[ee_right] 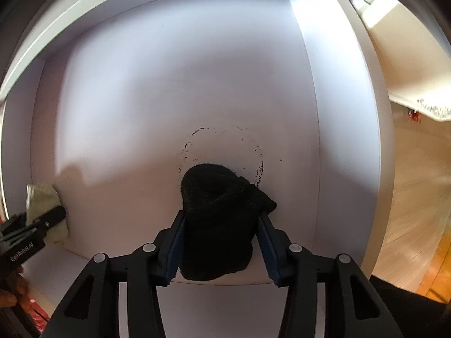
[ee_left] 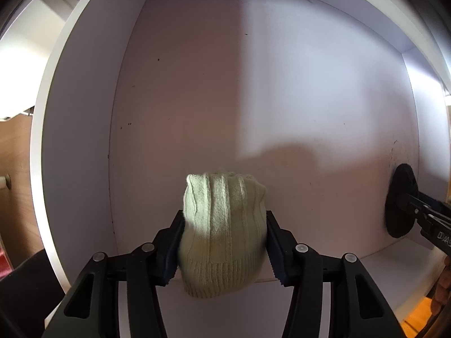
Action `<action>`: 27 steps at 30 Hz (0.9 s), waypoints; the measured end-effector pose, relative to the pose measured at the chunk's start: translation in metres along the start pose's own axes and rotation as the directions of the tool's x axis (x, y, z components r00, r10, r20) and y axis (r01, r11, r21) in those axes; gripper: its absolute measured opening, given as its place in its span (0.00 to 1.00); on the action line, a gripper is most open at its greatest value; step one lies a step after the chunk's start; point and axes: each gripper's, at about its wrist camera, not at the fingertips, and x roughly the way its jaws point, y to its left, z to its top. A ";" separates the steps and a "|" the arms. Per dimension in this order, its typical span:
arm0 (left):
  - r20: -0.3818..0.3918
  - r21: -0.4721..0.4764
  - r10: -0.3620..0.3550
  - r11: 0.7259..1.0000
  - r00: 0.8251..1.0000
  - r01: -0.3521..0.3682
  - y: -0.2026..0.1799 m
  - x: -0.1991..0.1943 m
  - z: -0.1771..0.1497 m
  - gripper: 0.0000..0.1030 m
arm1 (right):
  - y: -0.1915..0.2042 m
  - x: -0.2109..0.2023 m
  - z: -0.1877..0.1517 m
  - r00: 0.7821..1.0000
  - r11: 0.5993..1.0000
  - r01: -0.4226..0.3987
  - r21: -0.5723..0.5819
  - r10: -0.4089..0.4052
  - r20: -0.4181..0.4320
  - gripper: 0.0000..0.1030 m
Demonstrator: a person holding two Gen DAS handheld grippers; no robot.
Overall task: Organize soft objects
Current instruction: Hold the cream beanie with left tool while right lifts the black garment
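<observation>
Both grippers grip knit hats inside a white drawer (ee_left: 84,112).
Left gripper (ee_left: 224,219) pinches the pale green hat (ee_left: 222,233); right gripper (ee_right: 221,219) clamps the black hat (ee_right: 217,219), both partly closed, hats touching the drawer floor.

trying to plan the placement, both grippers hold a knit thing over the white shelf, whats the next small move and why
Probably open the left gripper: its cream knit hat already hangs inside the white compartment, and the black knit item in the right gripper sits clear of it.
</observation>
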 end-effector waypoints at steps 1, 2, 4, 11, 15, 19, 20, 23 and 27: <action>0.002 0.004 0.003 1.000 1.000 -0.003 0.000 0.000 0.000 0.50 | 0.002 0.002 -0.002 1.000 1.000 0.007 -0.011 -0.007 0.002 0.46; 0.003 0.010 0.006 1.000 1.000 -0.006 0.000 0.000 0.000 0.50 | 0.006 0.003 -0.004 1.000 1.000 0.013 -0.018 -0.013 0.003 0.46; 0.005 0.020 0.012 1.000 1.000 -0.012 0.000 0.000 0.000 0.50 | 0.010 0.004 -0.005 1.000 1.000 0.018 -0.025 -0.018 0.003 0.46; 0.004 0.023 0.018 1.000 1.000 -0.018 -0.004 0.001 0.001 0.50 | 0.018 0.010 -0.007 1.000 1.000 0.016 -0.021 -0.016 -0.009 0.51; 0.004 0.022 0.020 1.000 1.000 -0.020 -0.015 0.001 -0.004 0.50 | 0.019 0.013 -0.007 1.000 0.999 0.025 -0.021 -0.025 -0.003 0.51; 0.005 0.025 0.024 0.999 1.000 -0.025 -0.016 0.000 -0.004 0.50 | 0.034 0.014 -0.012 0.997 0.993 0.077 -0.089 -0.075 0.023 0.47; 0.006 0.025 0.025 0.999 1.000 -0.026 -0.021 0.006 -0.005 0.50 | 0.037 0.014 -0.013 0.996 0.992 0.084 -0.099 -0.081 0.026 0.46; 0.008 0.024 0.024 0.999 1.000 -0.024 -0.022 0.007 -0.006 0.50 | 0.044 0.015 -0.018 0.995 0.987 0.099 -0.123 -0.096 0.035 0.43; 0.012 0.026 0.030 0.999 0.999 -0.030 -0.020 0.003 -0.008 0.50 | 0.049 0.011 -0.019 0.990 0.977 0.135 -0.164 -0.129 0.051 0.39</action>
